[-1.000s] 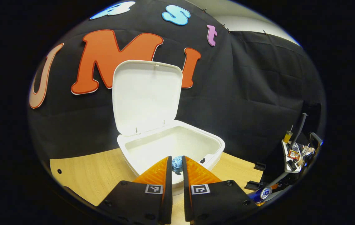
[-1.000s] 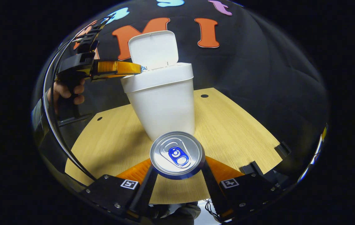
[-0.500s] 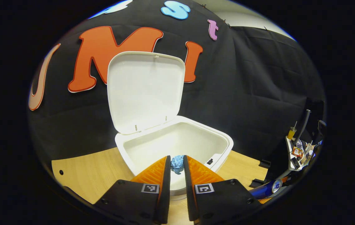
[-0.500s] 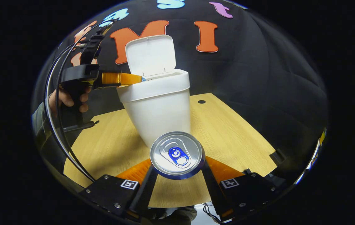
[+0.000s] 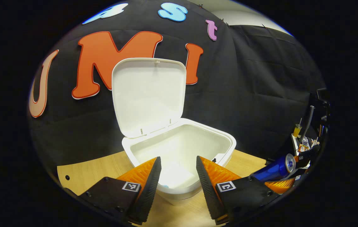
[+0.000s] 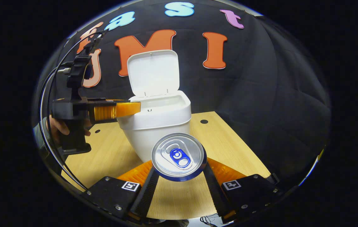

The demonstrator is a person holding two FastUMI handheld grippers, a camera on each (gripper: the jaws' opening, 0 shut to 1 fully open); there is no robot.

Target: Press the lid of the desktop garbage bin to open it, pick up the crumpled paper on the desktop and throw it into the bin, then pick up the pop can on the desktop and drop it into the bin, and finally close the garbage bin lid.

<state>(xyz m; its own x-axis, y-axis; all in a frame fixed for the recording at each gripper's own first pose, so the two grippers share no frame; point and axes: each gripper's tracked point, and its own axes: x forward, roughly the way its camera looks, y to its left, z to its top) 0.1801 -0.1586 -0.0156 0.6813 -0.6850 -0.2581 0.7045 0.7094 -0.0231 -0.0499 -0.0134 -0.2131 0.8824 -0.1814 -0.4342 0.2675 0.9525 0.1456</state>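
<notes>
1. The white desktop garbage bin (image 5: 179, 151) was seen standing on the wooden desktop (image 6: 229, 148), with its lid (image 5: 149, 94) raised upright at the bin's far edge.
2. The left gripper (image 5: 176, 170) was held just above the bin's near rim, its jaws spread apart with nothing between them.
3. A small patch of blue was glimpsed low inside the bin, by the near wall in the left gripper view; whether it was the crumpled paper (image 5: 163, 186) could not be told for certain.
4. In the right gripper view, the left gripper (image 6: 134, 107) was seen from the side at the bin's left rim, held by a hand (image 6: 56, 127) well left of the bin.
5. The right gripper (image 6: 179, 164) was clamped on the blue pop can (image 6: 179, 156), both fingers pressed against its sides, the silver top turned toward the camera.
6. The pop can was held in front of the bin, on its near side.
7. In the left gripper view, the pop can (image 5: 275, 168) was seen well to the right of the bin, lying tilted in the right gripper.
</notes>
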